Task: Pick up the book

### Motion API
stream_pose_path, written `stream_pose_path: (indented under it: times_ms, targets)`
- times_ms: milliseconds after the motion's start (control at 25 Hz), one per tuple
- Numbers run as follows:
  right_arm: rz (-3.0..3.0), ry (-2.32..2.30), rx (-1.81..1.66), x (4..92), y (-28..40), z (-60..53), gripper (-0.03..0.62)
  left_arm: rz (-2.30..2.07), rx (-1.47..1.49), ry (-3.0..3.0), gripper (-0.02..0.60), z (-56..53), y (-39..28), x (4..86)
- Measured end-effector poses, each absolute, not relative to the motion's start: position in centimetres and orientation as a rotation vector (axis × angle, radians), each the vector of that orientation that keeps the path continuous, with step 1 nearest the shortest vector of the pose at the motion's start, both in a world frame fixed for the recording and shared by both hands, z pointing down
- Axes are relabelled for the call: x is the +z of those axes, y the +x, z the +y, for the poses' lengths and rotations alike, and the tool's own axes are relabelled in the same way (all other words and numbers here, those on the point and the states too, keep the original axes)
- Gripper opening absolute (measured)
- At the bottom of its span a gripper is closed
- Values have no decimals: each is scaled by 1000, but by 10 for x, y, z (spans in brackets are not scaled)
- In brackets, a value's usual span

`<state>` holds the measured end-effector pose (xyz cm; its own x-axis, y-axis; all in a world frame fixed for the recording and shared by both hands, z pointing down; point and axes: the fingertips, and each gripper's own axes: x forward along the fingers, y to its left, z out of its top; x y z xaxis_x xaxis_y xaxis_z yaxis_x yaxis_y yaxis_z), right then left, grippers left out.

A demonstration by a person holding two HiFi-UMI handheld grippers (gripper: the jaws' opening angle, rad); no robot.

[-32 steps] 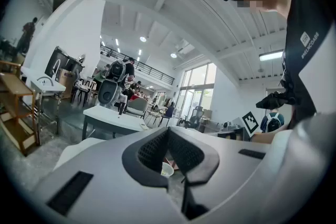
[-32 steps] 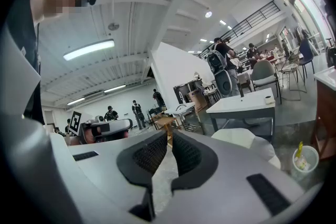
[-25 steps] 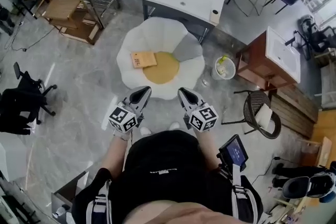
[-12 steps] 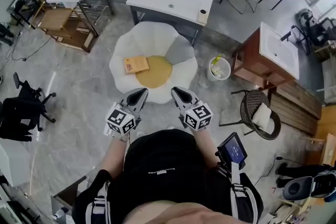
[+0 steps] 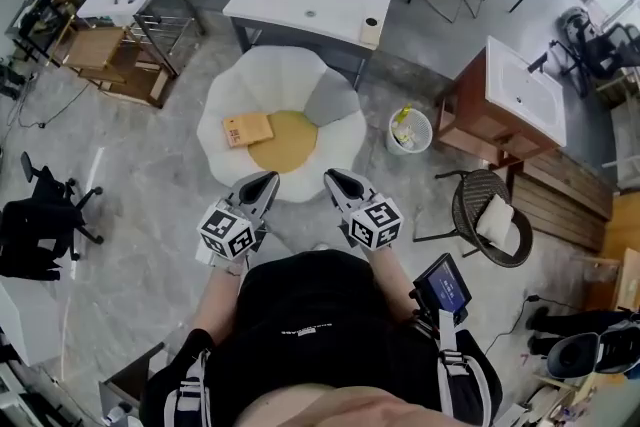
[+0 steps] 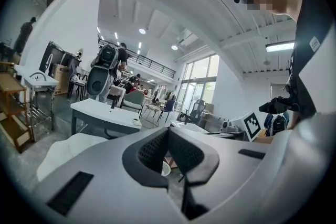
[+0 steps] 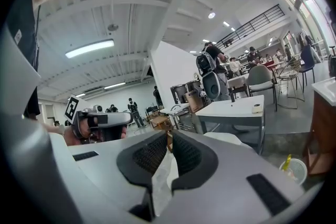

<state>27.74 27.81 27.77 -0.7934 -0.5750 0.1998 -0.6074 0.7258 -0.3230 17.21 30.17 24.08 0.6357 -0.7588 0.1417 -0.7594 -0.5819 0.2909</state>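
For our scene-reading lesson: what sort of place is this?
Probably a big indoor hall used as a lab or workshop rather than a home: a white basin table, a wooden basin cabinet and an office chair stand scattered about.

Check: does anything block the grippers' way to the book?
Nothing visible does. The book lies uncovered on the white seat; only the seat's near rim lies between it and the left gripper and right gripper, both shut.
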Motion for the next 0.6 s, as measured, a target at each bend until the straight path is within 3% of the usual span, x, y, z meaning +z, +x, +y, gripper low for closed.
stream_pose_path:
  times_ms: [240,600]
  targets:
    - [-2810,1000,612,288,258,257,48,-1165,5,2526,14,274,157,253]
    - [-2767,1065,662,291,194,199,48,-1088,9,2509,14,212,83,261]
